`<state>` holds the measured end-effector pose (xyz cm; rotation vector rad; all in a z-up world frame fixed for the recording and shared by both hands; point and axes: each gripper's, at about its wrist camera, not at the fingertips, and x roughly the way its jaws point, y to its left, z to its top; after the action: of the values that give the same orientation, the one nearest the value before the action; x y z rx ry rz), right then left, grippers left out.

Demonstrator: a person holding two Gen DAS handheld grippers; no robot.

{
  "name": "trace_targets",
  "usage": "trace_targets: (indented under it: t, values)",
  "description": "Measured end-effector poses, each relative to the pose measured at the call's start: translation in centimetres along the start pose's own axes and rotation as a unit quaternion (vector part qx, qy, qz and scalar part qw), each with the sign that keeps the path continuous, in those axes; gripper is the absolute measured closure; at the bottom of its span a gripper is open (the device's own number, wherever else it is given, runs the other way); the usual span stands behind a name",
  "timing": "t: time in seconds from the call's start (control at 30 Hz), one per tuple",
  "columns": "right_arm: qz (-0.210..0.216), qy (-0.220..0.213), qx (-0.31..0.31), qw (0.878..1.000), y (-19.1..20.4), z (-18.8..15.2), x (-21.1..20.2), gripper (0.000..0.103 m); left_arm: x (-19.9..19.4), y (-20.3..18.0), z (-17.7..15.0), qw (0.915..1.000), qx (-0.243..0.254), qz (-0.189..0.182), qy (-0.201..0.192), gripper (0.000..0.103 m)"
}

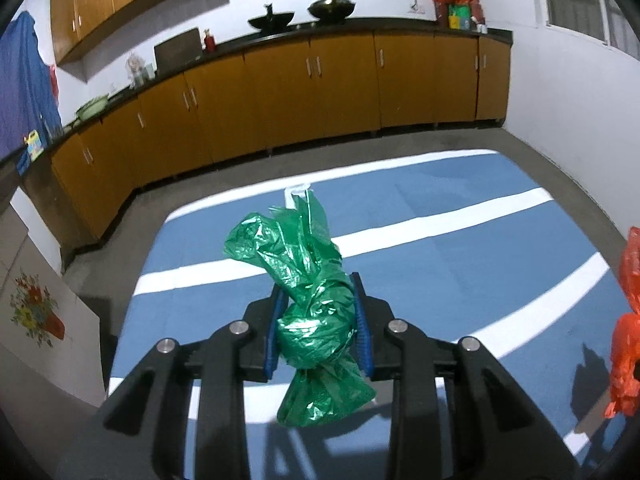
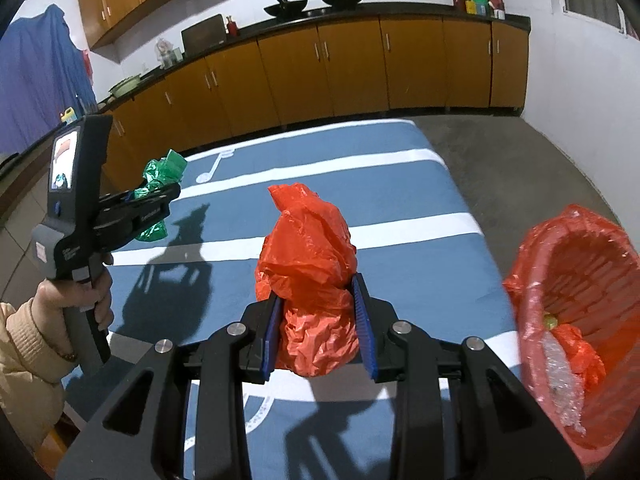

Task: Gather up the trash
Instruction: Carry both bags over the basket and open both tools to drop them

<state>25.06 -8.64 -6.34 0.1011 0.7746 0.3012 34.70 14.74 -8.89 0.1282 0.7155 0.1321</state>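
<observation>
Already both grippers were clamped on bags, left gripper (image 1: 320,320) on the green bag (image 1: 308,300), right gripper (image 2: 320,326) on the orange bag (image 2: 310,276); neither was yet in the red bin (image 2: 576,320).

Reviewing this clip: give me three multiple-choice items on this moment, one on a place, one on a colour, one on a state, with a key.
1. Where is the red bin?
A. far left
B. right of the right gripper
C. on the counter

2. What colour is the bag in the left gripper?
A. green
B. red
C. white

3. The red bag is:
A. lying on the blue cloth
B. in the bin
C. clamped between blue pads

Key: B, the bin stands at the right edge; A, green plastic fills the left jaws; C, pads press both its sides.
</observation>
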Motion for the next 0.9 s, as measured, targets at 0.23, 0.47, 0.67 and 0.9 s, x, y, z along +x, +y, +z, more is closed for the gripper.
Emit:
trace_targets:
  t: [0.23, 0.47, 0.67, 0.9]
  values:
    - [-0.013, -0.024, 0.014, 1.000, -1.3, -0.1, -2.9, 0.070, -4.2, -1.9, 0.2, 0.9990, 0.004, -0.040, -0.018, 0.072]
    - [-0.041, -0.053, 0.048, 0.997, -4.6, -0.8, -6.4, 0.070, -8.0, -4.2, 0.1, 0.9928, -0.006, -0.116, -0.026, 0.072]
    - [-0.074, -0.072, 0.082, 0.991, -8.2, -1.8, -9.0, 0.070, -11.3, -8.3, -0.5, 0.9828, 0.007, -0.182, -0.033, 0.072]
    - [-0.115, -0.089, 0.125, 0.981, -12.5, -2.8, -11.4, 0.070, -13.7, -13.5, -0.7, 0.9678, 0.035, -0.246, -0.036, 0.072]
